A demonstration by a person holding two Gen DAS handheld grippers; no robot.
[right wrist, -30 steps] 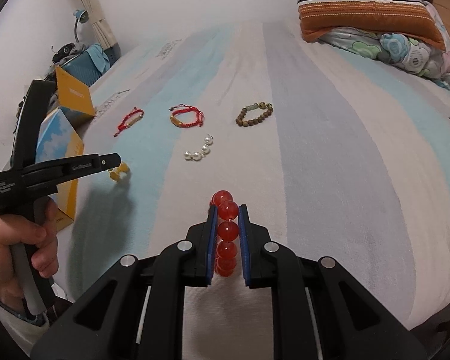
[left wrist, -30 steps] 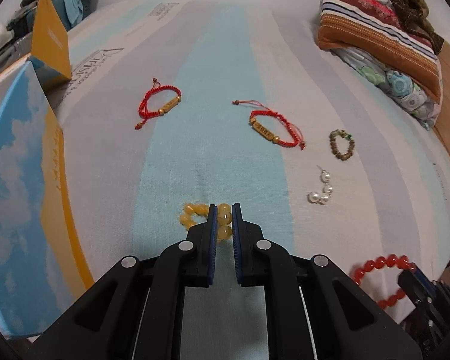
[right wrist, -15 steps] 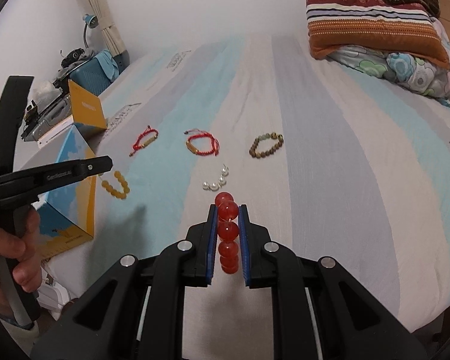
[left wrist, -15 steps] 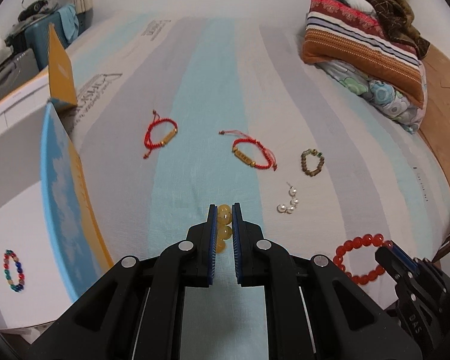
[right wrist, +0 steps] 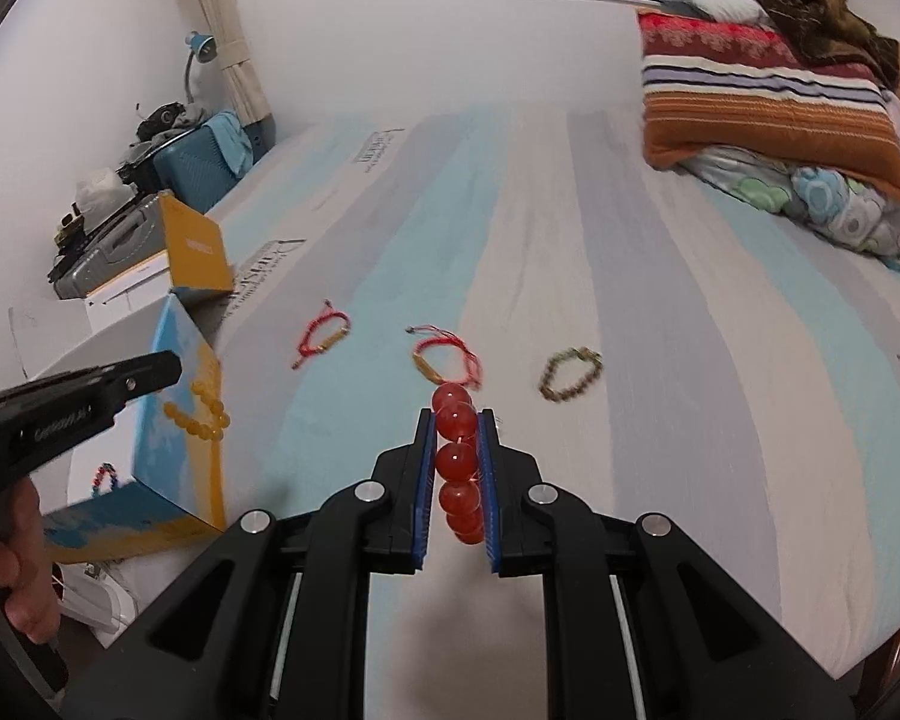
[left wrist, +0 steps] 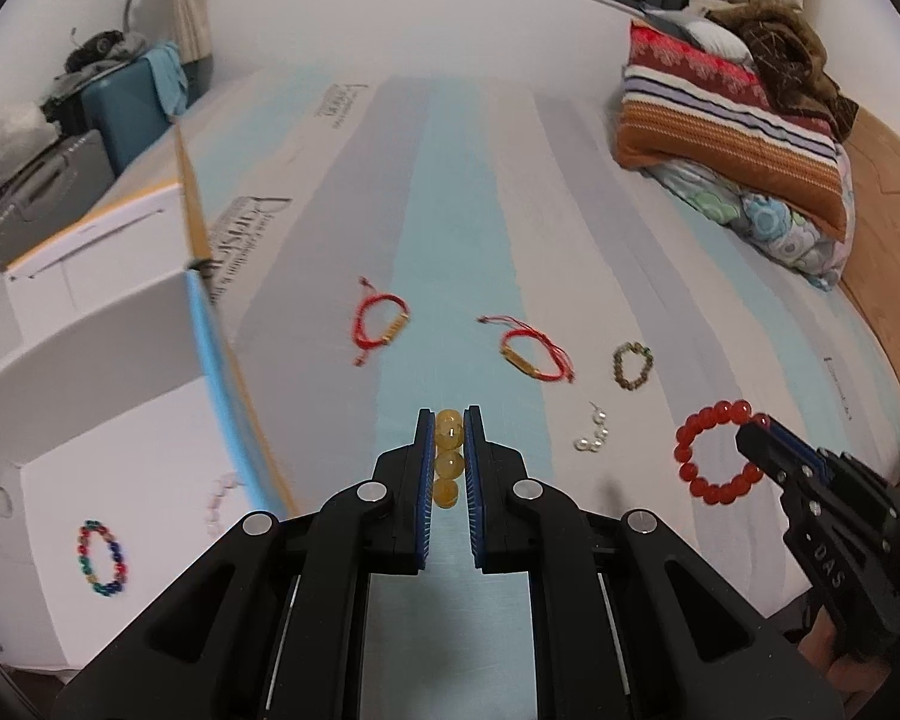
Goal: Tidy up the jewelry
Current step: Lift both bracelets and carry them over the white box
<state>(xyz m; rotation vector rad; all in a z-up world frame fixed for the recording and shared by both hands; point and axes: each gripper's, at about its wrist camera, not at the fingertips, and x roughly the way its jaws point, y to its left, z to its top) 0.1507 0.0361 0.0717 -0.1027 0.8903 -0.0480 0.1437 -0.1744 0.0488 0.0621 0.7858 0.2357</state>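
left gripper [left wrist: 449, 432] pinches the yellow bead bracelet [left wrist: 448, 459] betw. its blue pads, held above the bed [left wrist: 450, 192] just beside the open white box [left wrist: 90, 360], where a multicolour bracelet [left wrist: 103, 558] lies. right gripper [right wrist: 456, 427] pinches the red bead bracelet [right wrist: 457, 462], also off the bed. two red cord bracelets [left wrist: 384, 327], a brown bead bracelet [left wrist: 632, 365] & pearls [left wrist: 594, 437] lie on the sheet.

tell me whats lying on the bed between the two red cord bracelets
Nothing: in the left wrist view, the stretch of striped bedsheet between the left red cord bracelet and the right red cord bracelet is bare fabric. The right wrist view shows the same gap.
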